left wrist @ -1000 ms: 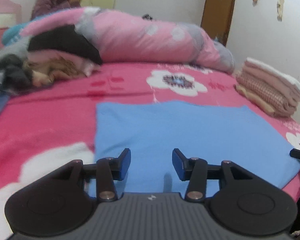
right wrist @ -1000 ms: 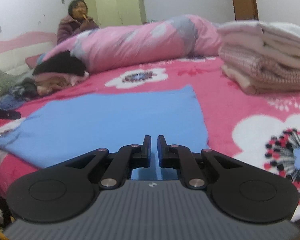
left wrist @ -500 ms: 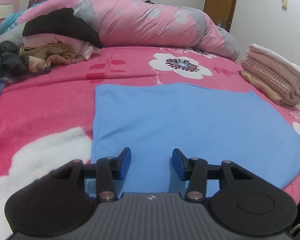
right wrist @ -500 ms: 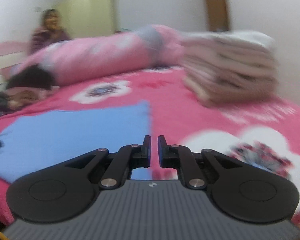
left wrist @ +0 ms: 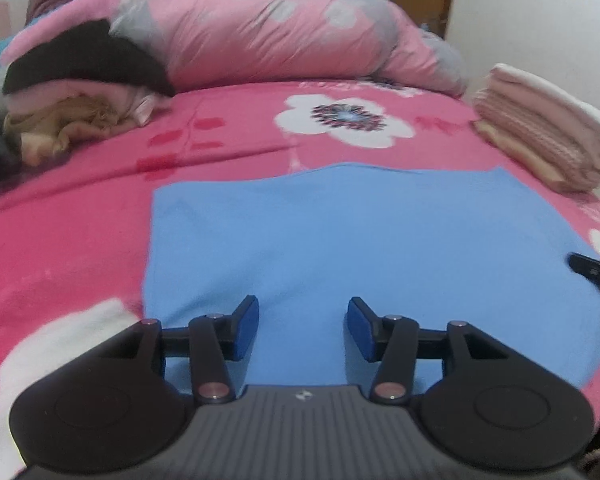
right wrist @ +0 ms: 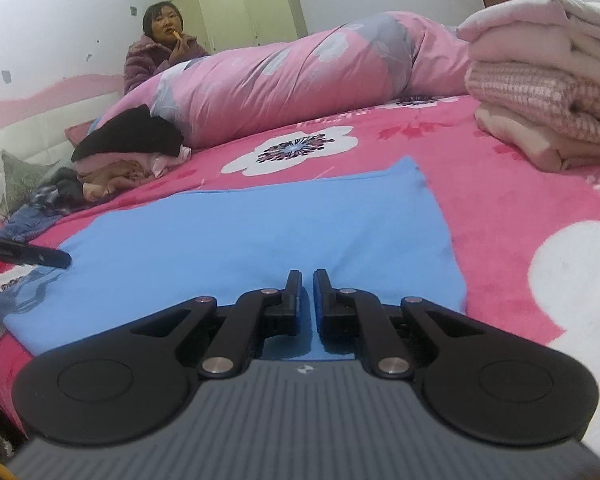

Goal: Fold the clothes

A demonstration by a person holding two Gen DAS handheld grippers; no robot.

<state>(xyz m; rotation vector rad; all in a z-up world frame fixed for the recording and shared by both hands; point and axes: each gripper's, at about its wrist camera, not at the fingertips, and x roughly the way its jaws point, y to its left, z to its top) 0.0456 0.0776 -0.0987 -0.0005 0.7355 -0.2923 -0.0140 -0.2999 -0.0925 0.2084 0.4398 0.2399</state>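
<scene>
A light blue cloth [left wrist: 340, 240] lies flat on the pink flowered bedspread [left wrist: 72, 240]; it also shows in the right wrist view [right wrist: 240, 232]. My left gripper [left wrist: 303, 322] is open and empty over the cloth's near edge, toward its left side. My right gripper [right wrist: 307, 294] is shut with nothing between its fingers, low over the cloth's near right part. The right gripper's tip [left wrist: 592, 268] shows at the right edge of the left wrist view, and the left gripper's tip [right wrist: 28, 254] shows at the left of the right wrist view.
A stack of folded pinkish clothes [left wrist: 548, 136] sits at the right, also in the right wrist view [right wrist: 548, 92]. A heap of unfolded clothes [left wrist: 76, 100] lies far left. A rolled pink quilt [left wrist: 300, 36] runs along the back. A person [right wrist: 160, 48] sits behind it.
The left gripper has tilted and shifted slightly over the cloth, still open. The right gripper swung to the right and came back over the cloth's right part, still shut.
</scene>
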